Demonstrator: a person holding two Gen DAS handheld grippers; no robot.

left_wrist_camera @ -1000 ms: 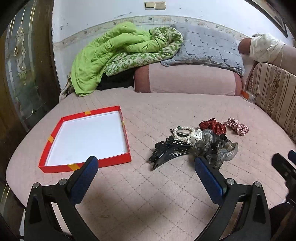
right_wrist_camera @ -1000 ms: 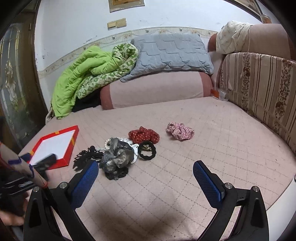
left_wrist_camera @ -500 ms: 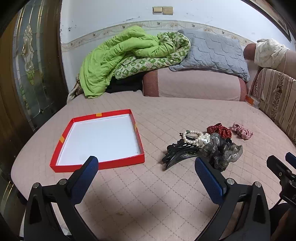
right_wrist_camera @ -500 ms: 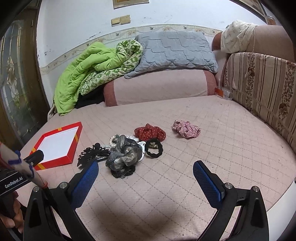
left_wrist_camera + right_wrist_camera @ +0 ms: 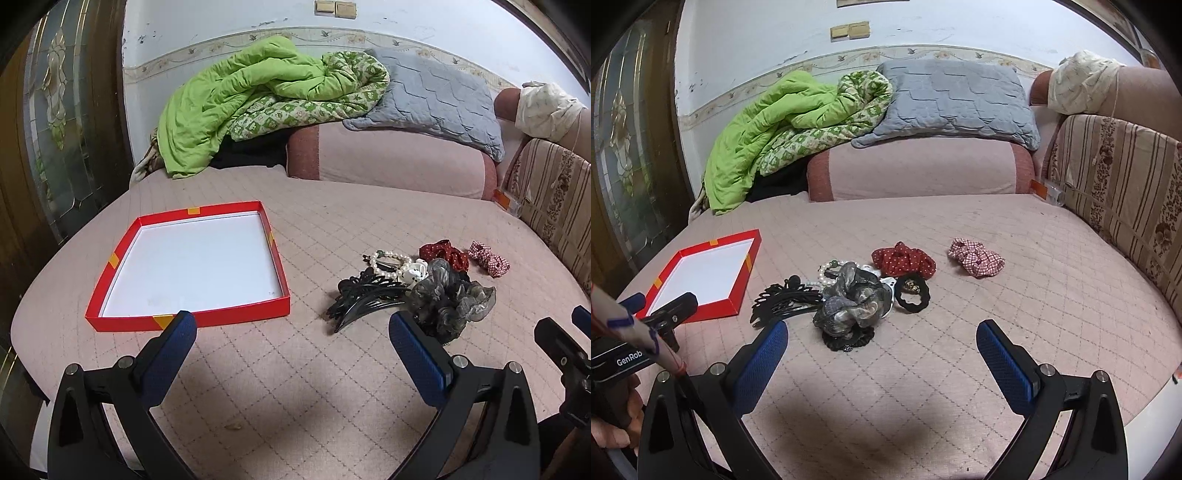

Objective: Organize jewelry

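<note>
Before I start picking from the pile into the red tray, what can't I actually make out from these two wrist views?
- Pearl bracelet: its near part lies under the grey scrunchie in the right wrist view.
- White spotted piece: mostly covered by that scrunchie in both views; what it is stays unclear.
- Black hair claw: whether its teeth are snagged in the pile cannot be told.
- Red tray: its near rim is partly behind the left gripper.

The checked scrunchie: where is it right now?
In the right wrist view the checked scrunchie lies alone on the bed cover, right of the red dotted scrunchie and apart from the pile.
</note>
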